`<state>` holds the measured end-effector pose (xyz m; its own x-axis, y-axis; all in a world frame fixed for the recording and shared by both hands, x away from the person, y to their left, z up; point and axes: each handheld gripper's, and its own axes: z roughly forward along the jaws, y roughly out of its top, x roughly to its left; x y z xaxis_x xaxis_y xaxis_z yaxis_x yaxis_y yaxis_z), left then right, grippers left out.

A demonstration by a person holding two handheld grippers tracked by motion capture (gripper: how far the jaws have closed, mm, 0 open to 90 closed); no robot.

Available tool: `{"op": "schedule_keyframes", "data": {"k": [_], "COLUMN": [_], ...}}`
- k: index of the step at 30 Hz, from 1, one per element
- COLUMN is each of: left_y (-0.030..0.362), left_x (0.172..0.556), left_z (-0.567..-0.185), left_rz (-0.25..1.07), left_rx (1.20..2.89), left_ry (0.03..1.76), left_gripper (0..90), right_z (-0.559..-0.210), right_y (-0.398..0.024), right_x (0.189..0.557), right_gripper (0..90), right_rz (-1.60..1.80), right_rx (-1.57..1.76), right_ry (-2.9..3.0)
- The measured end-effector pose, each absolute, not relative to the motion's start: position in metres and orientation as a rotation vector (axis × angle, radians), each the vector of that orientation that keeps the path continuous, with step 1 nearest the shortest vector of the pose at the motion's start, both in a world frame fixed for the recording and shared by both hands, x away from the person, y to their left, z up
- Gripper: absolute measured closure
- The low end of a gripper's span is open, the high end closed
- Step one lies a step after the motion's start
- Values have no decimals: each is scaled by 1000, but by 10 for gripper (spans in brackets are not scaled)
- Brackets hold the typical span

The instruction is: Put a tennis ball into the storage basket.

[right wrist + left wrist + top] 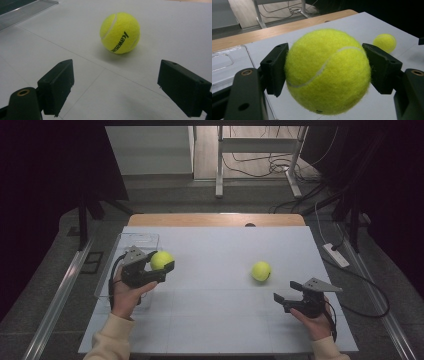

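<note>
A fuzzy yellow-green tennis ball with a white seam (327, 71) sits clamped between the jaws of the left hand-held gripper (159, 261), lifted just beside a clear plastic bin (131, 239). There are two balls: the second tennis ball (120, 33) rests on the white surface (215, 310), ahead of the right hand-held gripper (286, 292), whose jaws gape empty.

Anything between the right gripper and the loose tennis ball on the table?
Nothing: the right gripper view shows bare white table between the open right gripper and the loose tennis ball.
</note>
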<state>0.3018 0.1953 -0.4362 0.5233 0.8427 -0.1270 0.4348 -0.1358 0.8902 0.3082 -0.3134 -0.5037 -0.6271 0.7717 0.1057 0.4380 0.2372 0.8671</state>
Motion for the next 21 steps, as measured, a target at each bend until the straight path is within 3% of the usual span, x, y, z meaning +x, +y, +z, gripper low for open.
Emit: {"op": "schedule_keyframes", "data": {"k": [21], "left_y": [207], "left_x": [313], "left_z": [-433], "left_rz": [520], "left_rx": [1747], "left_ry": [1116], "left_gripper": [268], "right_z": [-504], "right_y": [-313], "right_x": [308], "right_gripper": [142], "right_rz": [1343], "right_rx": [1118], "right_ry": [2171]}}
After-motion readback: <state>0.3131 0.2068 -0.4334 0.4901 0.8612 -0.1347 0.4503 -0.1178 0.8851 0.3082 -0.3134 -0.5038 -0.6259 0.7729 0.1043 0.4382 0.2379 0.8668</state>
